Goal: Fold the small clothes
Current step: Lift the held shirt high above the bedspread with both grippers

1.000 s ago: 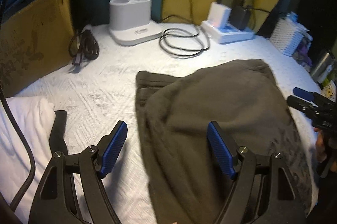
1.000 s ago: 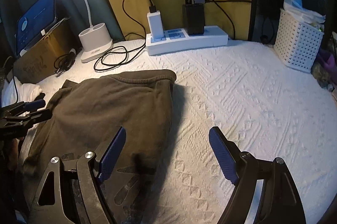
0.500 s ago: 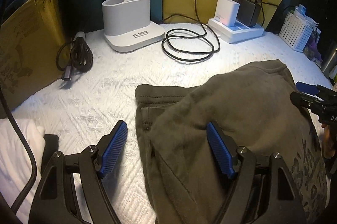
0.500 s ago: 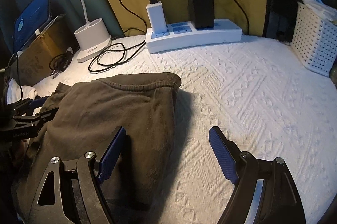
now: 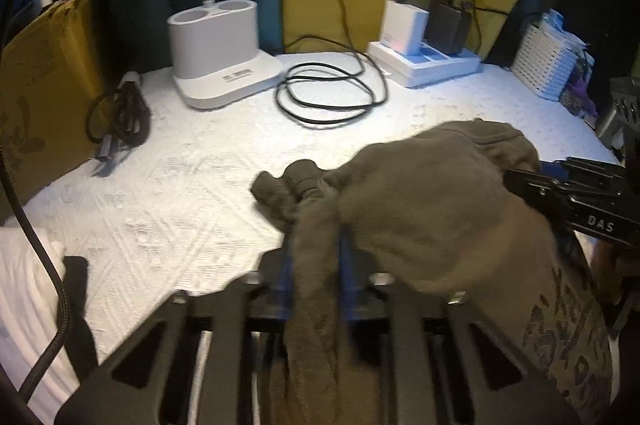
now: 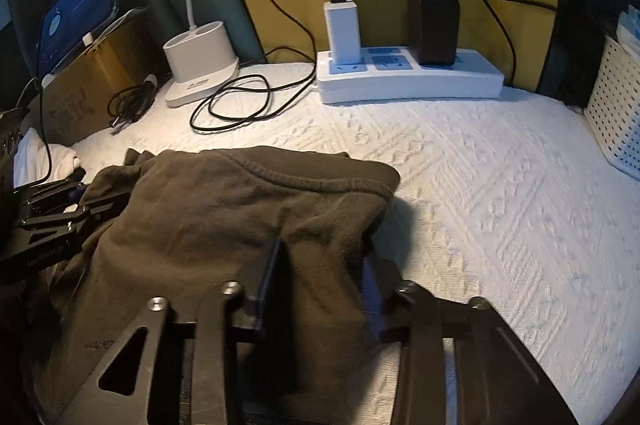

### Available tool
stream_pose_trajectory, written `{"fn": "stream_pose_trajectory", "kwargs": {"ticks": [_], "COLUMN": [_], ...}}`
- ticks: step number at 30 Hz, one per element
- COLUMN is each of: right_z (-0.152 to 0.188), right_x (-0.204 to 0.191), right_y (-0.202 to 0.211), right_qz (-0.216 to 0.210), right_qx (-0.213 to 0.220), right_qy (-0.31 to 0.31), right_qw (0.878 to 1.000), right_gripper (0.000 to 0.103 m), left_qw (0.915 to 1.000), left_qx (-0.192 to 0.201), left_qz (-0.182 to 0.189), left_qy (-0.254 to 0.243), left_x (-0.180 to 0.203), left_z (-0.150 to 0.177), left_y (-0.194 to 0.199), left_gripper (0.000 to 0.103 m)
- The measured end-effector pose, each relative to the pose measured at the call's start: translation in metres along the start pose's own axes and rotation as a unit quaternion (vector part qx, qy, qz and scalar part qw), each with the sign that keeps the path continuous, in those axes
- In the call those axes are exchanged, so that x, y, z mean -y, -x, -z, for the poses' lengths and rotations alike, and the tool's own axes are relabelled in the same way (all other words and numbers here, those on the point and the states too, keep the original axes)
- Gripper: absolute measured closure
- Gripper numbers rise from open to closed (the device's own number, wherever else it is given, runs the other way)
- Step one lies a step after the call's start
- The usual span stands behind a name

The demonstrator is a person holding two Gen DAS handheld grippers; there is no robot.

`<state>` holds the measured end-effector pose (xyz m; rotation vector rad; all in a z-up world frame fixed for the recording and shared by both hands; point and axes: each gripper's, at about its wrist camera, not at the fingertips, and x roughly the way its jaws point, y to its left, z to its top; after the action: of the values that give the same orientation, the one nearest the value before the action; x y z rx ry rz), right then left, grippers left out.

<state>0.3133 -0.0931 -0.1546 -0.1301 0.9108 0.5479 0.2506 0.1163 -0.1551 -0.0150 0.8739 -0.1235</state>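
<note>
Left wrist view: your left gripper (image 5: 316,257) is clenching a bunched edge of the olive-brown garment (image 5: 432,209), its jaws having just been closing on the cloth. The garment is lying on the white quilted bed cover (image 5: 180,193), from centre out to 3 o'clock, where the right gripper (image 5: 576,193) is reaching in.

Right wrist view: your right gripper (image 6: 324,277) is likewise gripping the garment's (image 6: 248,209) near edge, jaws just closed on it, probably so that both corners lift together for a fold. The left gripper (image 6: 52,217) is showing at 9 o'clock.
</note>
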Motion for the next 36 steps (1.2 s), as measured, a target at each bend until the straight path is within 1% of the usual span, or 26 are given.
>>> {"fn": "stream_pose_trajectory", "kwargs": {"ticks": [1,4,8,12,15,19,21,24,31,36], "right_z": [0.0,0.003,0.005,0.006,0.007,0.011,0.013,0.017,0.031,0.042], "right_x": [-0.001,-0.009,-0.015,-0.024,-0.028,-0.035,-0.04,-0.045,-0.056,-0.064], "right_y": [0.0,0.003,0.015,0.038,0.053,0.077,0.089,0.108,0.156,0.196], "right_qz": [-0.007,0.002,0.003,0.007,0.011,0.016,0.02,0.024,0.038,0.047], "right_qx": [0.0,0.005,0.018,0.041,0.055,0.078,0.089,0.106,0.148,0.183], "right_qy": [0.0,0.011,0.016,0.031,0.036,0.044,0.049,0.053,0.061,0.066], "right_qw": [1.0,1.0,1.0,0.999,0.998,0.996,0.995,0.993,0.986,0.98], "right_gripper": [0.081,0.086,0.087,0.087,0.087,0.087,0.087,0.087,0.088,0.088], "left_qw": [1.0,0.9999,0.9997,0.9989,0.998,0.9968,0.995,0.9927,0.9853,0.9785], "left_qx": [0.001,0.003,0.017,0.034,0.051,0.074,0.094,0.114,0.166,0.203], "left_qz": [-0.006,-0.003,0.003,0.015,0.016,0.019,0.023,0.031,0.026,0.033], "left_qy": [-0.006,-0.014,-0.016,-0.029,-0.036,-0.026,-0.024,-0.024,-0.031,-0.012], "left_x": [0.004,0.01,0.015,0.025,0.031,0.033,0.034,0.037,0.048,0.049], "left_z": [0.0,0.0,0.0,0.0,0.0,0.001,0.002,0.004,0.008,0.012], "left_y": [0.001,0.004,0.014,0.028,0.041,0.061,0.076,0.095,0.142,0.18], "left_gripper": [0.093,0.093,0.093,0.094,0.094,0.094,0.094,0.094,0.094,0.094]}}
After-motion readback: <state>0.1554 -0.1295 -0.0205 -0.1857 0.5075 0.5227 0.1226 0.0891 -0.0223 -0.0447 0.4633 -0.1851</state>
